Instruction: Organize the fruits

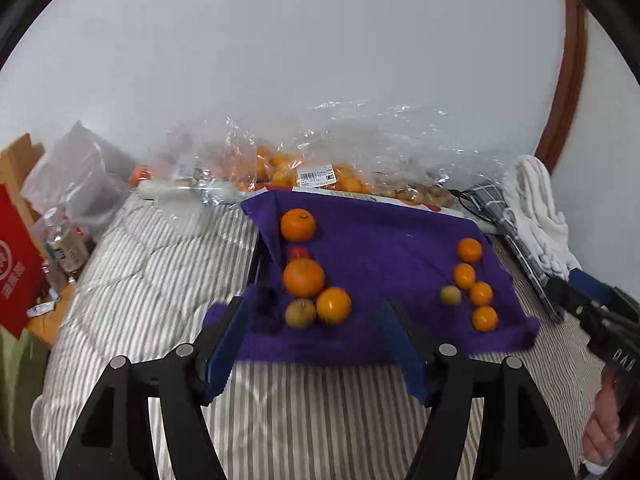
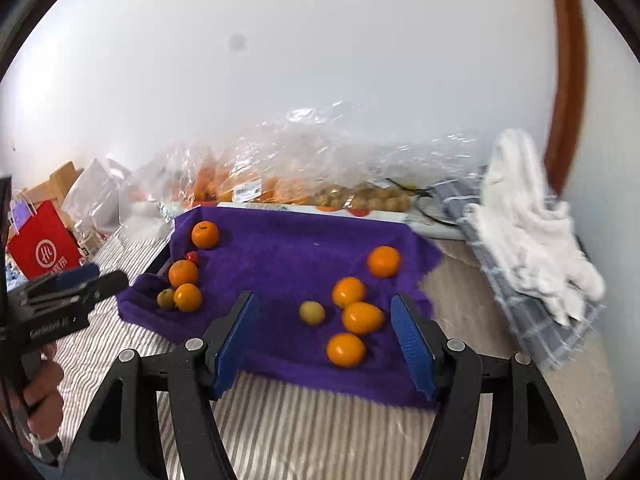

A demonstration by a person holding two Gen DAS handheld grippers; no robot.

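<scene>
From the left wrist camera, the left gripper (image 1: 316,344) hangs over the near edge of a purple cloth (image 1: 384,248) spread on a striped bedcover (image 1: 160,264); its blue pads (image 1: 224,344) stand well apart with nothing between them. Along the cloth's left edge sit three oranges (image 1: 304,278), a brownish-green fruit (image 1: 301,313) touching the nearest orange, and a small red fruit (image 1: 299,253) between the two farther oranges. Near the right edge lie four smaller oranges (image 1: 465,276) in a loose line with a pale green fruit (image 1: 451,295) just beside them. Clear plastic bags of fruit (image 1: 312,176) lie beyond the cloth's far edge, against the wall. The right gripper (image 1: 592,312) shows at the frame's right side, its finger state unreadable here. From the right wrist camera, the right gripper (image 2: 324,340) hovers above the cloth's near right corner, fingers (image 2: 412,344) spread wide and empty; the four oranges (image 2: 362,318) and the pale green fruit (image 2: 312,313) lie on the cloth between and beyond them, untouched. A white towel (image 2: 528,216) lies on a checked cloth (image 2: 536,320) past the right edge. The left gripper (image 2: 96,280) appears at left, held by a hand (image 2: 40,396).
</scene>
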